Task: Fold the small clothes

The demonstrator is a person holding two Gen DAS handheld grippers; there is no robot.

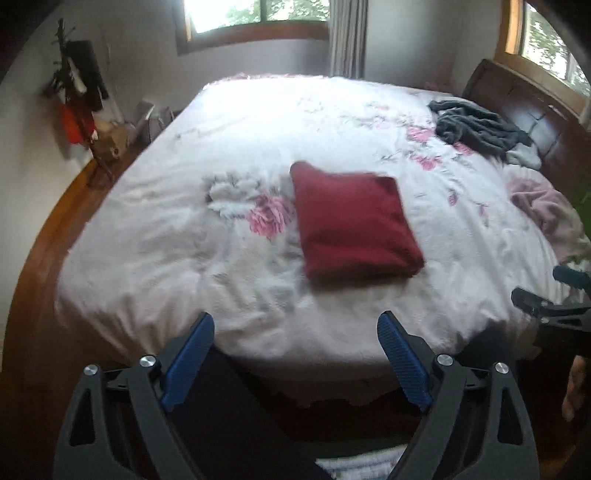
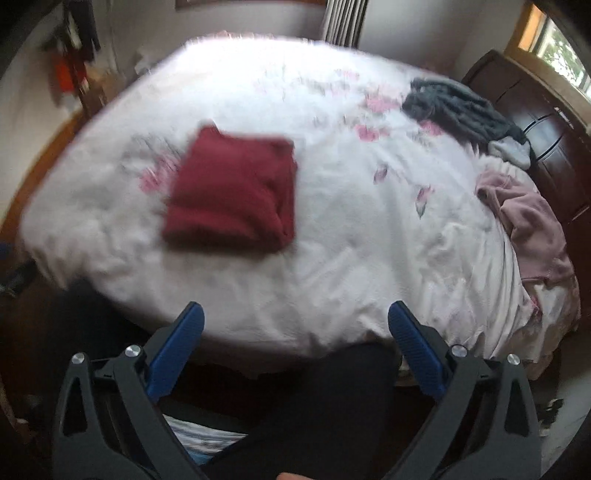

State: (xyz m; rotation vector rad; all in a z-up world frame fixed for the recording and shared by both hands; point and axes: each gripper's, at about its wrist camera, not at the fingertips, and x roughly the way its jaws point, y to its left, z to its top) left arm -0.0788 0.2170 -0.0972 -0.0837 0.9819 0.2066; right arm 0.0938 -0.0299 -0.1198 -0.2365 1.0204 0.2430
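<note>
Bedroom daylight comes through two windows (image 1: 258, 14) onto a bed (image 1: 258, 122) covered by a white quilt with pink flowers. From the left wrist view, a folded red garment (image 1: 354, 221) lies flat on the quilt near the middle, a neat square just right of a pink flower print. Far back on the right, close to the dark headboard (image 1: 535, 122), sits a crumpled grey pile (image 1: 476, 125) with a pale sock (image 1: 524, 157) touching its near edge. A pink garment (image 1: 543, 206) lies bunched at the right side of the bed. The left gripper (image 1: 297, 321) hovers over the near edge of the bed, its blue fingers (image 1: 192, 358) spread wide with nothing between them. The right gripper (image 1: 543, 306) shows at the far right edge, only partly in frame.

Blur softens the right wrist view. The red garment (image 2: 236, 192) appears left of centre on the quilt, well apart from the grey pile (image 2: 458, 107) and sock (image 2: 511, 149) near the headboard (image 2: 546, 122). The pink garment (image 2: 532, 229) drapes over the bed's right side. The right gripper (image 2: 295, 314) is held above the near bed edge (image 2: 295, 332), fingers (image 2: 413, 350) wide apart and empty. Below it a dark-clothed leg (image 2: 325, 398) of the person is visible.
</note>
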